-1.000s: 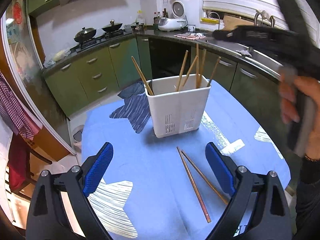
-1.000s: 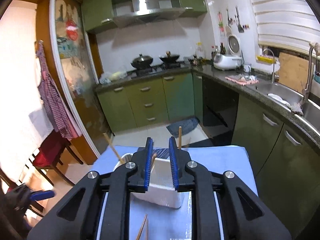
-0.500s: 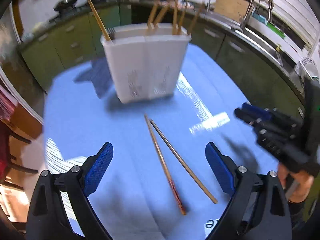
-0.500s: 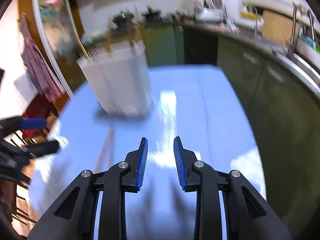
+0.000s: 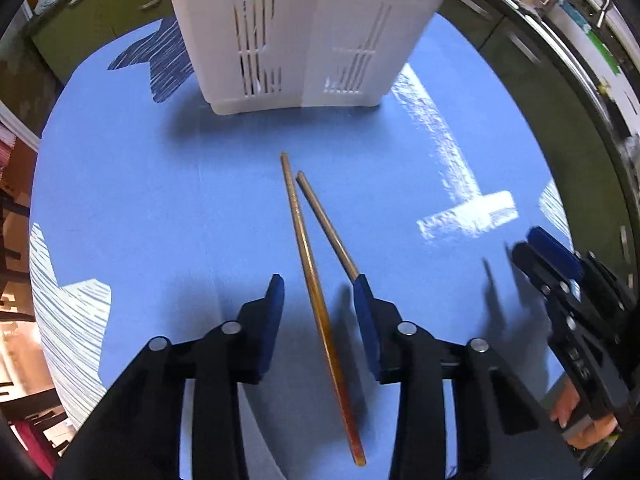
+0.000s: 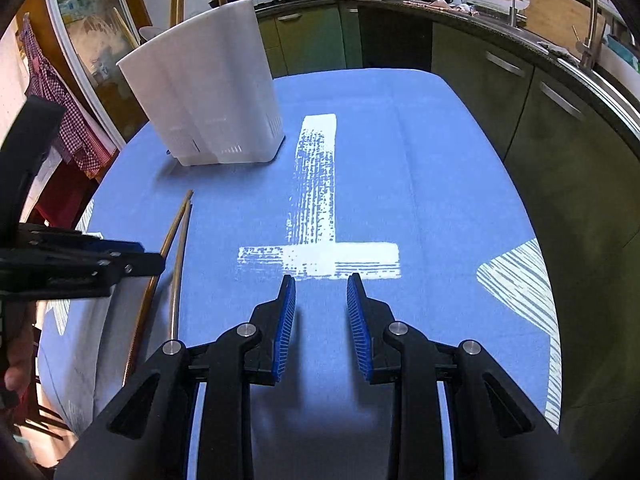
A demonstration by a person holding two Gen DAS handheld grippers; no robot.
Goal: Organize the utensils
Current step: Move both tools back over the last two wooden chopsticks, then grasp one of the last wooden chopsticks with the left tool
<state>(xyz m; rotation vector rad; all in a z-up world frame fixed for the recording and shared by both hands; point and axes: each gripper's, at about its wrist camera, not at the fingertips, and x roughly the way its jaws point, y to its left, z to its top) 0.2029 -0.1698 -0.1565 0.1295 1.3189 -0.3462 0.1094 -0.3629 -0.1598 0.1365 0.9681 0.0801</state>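
Observation:
Two wooden chopsticks lie on the blue tablecloth in front of a white slotted utensil holder (image 5: 304, 32). My left gripper (image 5: 319, 285) is open and low over the cloth, its jaws straddling the longer chopstick (image 5: 316, 300); the shorter chopstick (image 5: 326, 224) runs under the right fingertip (image 5: 362, 292). My right gripper (image 6: 321, 284) is open and empty above the cloth, to the right of the chopsticks (image 6: 176, 240). The holder (image 6: 208, 84) has several chopsticks standing in it.
The table (image 6: 440, 160) carries a blue cloth with white patterns. Green kitchen cabinets (image 6: 560, 128) and a counter with a sink curve round the right side. A chair with a checked cloth (image 6: 60, 112) stands at the left.
My left gripper has dropped toward the table and narrowed its jaws around the longer chopstick. My right gripper has come down lower over the cloth and opened a little wider.

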